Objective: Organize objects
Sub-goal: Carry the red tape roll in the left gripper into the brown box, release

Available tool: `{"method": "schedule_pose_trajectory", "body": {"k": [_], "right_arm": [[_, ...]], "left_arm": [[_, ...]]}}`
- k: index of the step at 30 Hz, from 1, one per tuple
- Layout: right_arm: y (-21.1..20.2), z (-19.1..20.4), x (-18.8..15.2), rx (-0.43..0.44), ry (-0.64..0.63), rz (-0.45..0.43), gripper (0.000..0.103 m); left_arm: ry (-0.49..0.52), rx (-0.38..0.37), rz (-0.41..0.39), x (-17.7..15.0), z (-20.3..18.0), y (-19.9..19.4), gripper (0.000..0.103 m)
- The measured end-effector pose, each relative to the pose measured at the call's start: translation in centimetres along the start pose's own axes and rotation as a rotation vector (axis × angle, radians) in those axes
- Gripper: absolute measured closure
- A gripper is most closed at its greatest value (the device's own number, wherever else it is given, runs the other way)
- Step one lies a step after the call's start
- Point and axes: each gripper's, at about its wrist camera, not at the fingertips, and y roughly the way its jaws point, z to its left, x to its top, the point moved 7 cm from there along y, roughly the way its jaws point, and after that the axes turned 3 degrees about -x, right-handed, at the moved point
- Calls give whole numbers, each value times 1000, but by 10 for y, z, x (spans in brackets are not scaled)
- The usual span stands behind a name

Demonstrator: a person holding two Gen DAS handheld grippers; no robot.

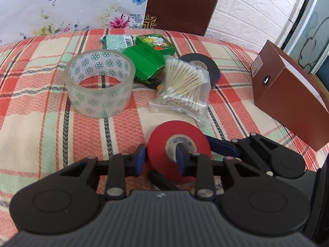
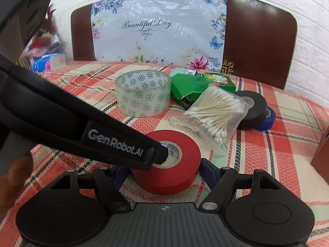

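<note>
A red tape roll (image 1: pixel 158 144) (image 2: pixel 166 175) lies on the plaid cloth just ahead of both grippers. My left gripper (image 1: pixel 160 151) is shut on the roll's wall, with one blue finger in the core and the other outside on the left. In the right wrist view its finger (image 2: pixel 159 154) reaches into the core from the left. My right gripper (image 2: pixel 163 170) stands open, a finger on each side of the roll and close to it; a thin strip of cloth shows at its left finger. One of its fingers (image 1: pixel 218 145) shows beside the roll.
Behind the roll are a clear patterned tape (image 1: pixel 99 82), a bag of cotton swabs (image 1: pixel 183 82), green boxes (image 1: pixel 146 59), a black tape (image 2: pixel 253 107) and a blue one (image 2: pixel 267 119). A brown box (image 1: pixel 287 94) stands at the right. A hand (image 2: pixel 16 170) shows at the lower left.
</note>
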Motion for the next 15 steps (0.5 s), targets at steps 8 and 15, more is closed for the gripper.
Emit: {"method": "schedule_pose_trajectory", "body": {"k": [8, 15], "right_arm": [[-39, -23, -30, -44, 38, 7, 32], [-93, -86, -75, -183, 150, 26, 31]], "left_arm": [[83, -83, 53, -22, -67, 6, 69], [260, -179, 93, -36, -162, 28, 69]]}}
